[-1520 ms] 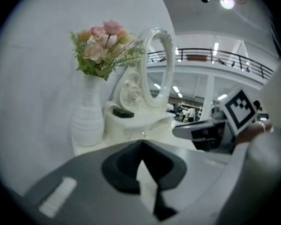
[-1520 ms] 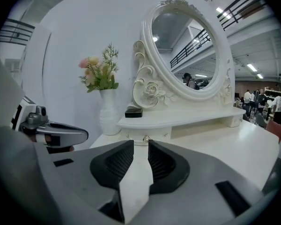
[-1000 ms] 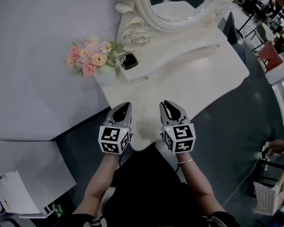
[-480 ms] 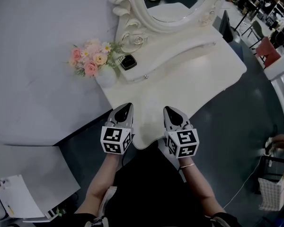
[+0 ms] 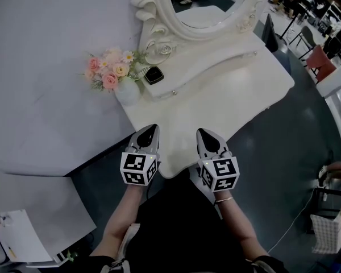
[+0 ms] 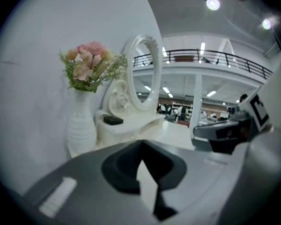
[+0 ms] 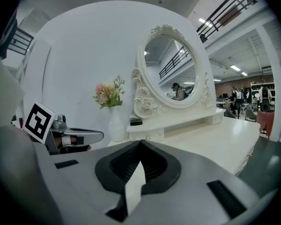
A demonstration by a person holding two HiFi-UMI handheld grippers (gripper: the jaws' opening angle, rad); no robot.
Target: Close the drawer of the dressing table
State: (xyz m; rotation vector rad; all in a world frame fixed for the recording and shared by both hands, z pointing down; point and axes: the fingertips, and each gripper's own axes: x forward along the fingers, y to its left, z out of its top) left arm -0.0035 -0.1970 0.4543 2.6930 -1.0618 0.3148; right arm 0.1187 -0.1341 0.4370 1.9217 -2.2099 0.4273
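The left gripper (image 5: 150, 131) and right gripper (image 5: 204, 134) hover over the counter (image 5: 216, 110), well short of the drawer (image 5: 173, 91) under the mirror (image 5: 207, 7). The left jaws are closed and empty. The right jaws have just closed on nothing.

Dressing table (image 5: 230, 104) carries a flower vase (image 5: 127, 91) (pink blooms) and mirror (image 5: 207, 16)

Bright ceiling lamps (image 6: 212, 3), fisheye-warped edges, foreground perhaps slightly blurred.
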